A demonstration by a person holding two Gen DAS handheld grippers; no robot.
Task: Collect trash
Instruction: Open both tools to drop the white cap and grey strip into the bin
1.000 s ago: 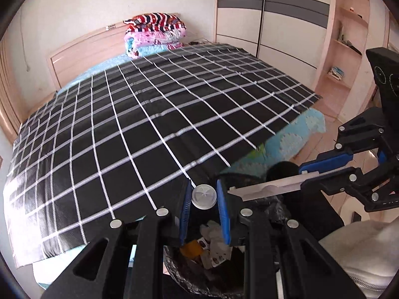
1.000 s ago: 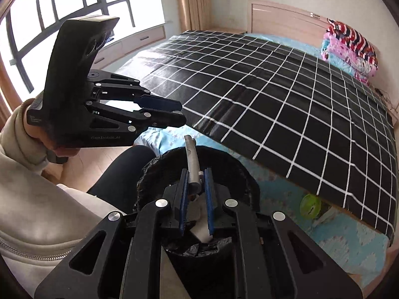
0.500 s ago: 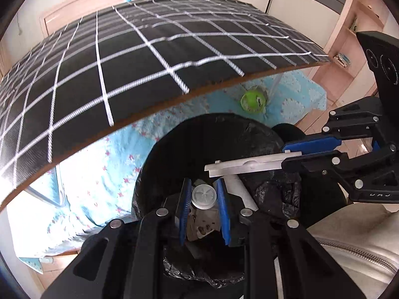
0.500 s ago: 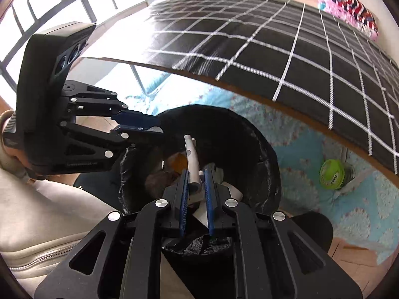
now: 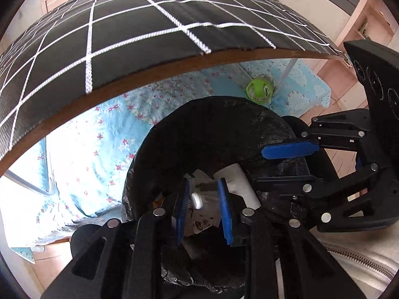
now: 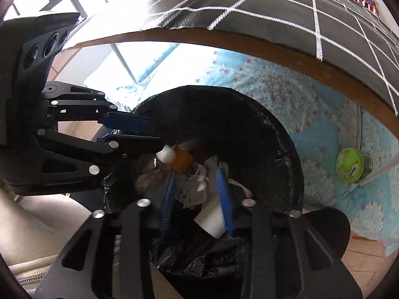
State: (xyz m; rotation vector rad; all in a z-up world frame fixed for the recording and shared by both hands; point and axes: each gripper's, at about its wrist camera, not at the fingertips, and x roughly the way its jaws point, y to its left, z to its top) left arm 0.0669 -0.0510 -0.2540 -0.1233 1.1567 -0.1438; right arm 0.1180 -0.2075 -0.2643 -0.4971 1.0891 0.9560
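A bin lined with a black bag [image 5: 212,124] [image 6: 249,124] stands by the bed and holds paper scraps, a white cup [image 6: 212,220] and an orange bottle with a white cap [image 6: 178,158]. My left gripper [image 5: 203,206] is over the bin mouth, jaws apart; the white cap [image 5: 195,199] hangs loose between them. From the right wrist view the left gripper [image 6: 149,134] sits at the bin's left rim, just above the orange bottle. My right gripper [image 6: 197,194] is open and empty over the bin; it also shows in the left wrist view [image 5: 281,164].
A board with a black-and-white checked cover [image 5: 149,25] overhangs the bin. A lime-green lidded jar [image 5: 259,91] [image 6: 349,165] lies on the blue flowered sheet [image 5: 99,137] beyond the bin. Wooden floor [image 6: 361,251] is to the right.
Both grippers dropped further into the bin mouth. The right gripper opened and the long white strip it held is gone. The left jaws opened and the white cap came loose.
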